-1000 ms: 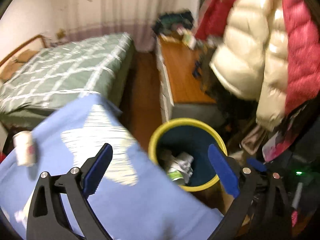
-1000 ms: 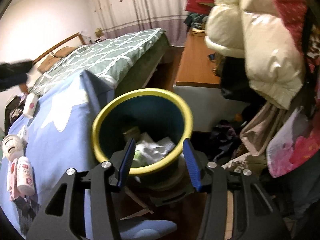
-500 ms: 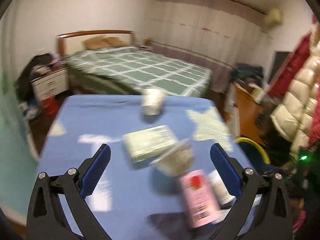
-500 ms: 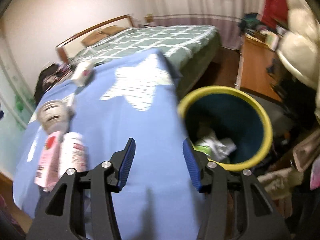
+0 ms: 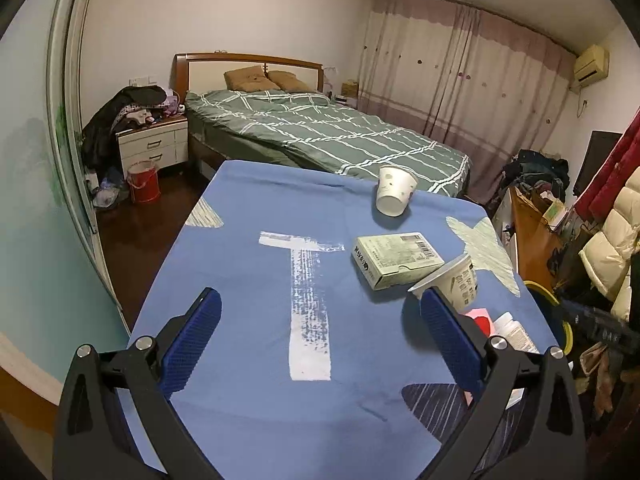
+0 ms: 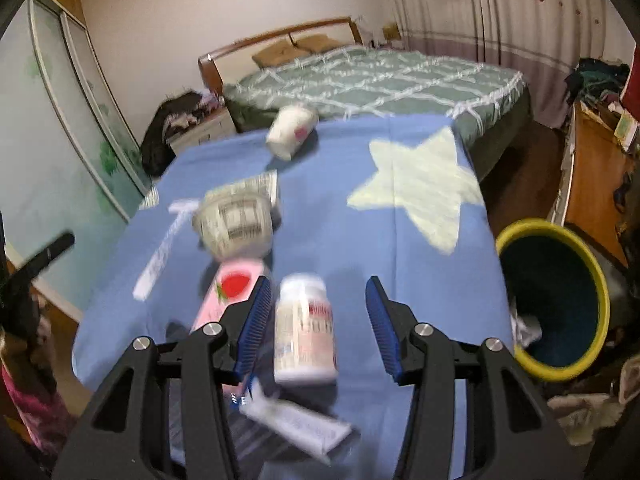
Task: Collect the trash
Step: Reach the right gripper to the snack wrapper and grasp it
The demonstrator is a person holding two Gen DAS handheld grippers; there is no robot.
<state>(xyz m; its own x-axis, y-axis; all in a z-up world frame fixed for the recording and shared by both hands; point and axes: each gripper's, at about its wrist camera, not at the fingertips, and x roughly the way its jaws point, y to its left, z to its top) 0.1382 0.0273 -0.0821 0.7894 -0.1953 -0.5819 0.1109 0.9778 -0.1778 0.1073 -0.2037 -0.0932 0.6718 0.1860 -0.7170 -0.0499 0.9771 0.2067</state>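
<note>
Trash lies on a blue cloth-covered table [image 5: 256,280]: a white paper cup [image 5: 394,195] on its side, a pale green box [image 5: 396,258], a tipped yogurt tub [image 5: 456,280], a pink carton [image 6: 232,292], a white bottle [image 6: 306,328] and a white tube [image 6: 296,424]. My left gripper [image 5: 320,336] is open and empty over the cloth. My right gripper [image 6: 316,320] is open, with the white bottle lying between its fingers. The yellow-rimmed bin [image 6: 560,300] stands on the floor at the table's right.
A green-quilted bed [image 5: 320,132] lies beyond the table. A nightstand [image 5: 154,146] piled with clothes and a red bucket [image 5: 143,181] stand at the left. A wooden desk [image 5: 532,236] and hanging jackets [image 5: 612,240] crowd the right side.
Both grippers swung from over the bin to face the table. The right gripper now straddles the white bottle. The left gripper has steadied over the cloth.
</note>
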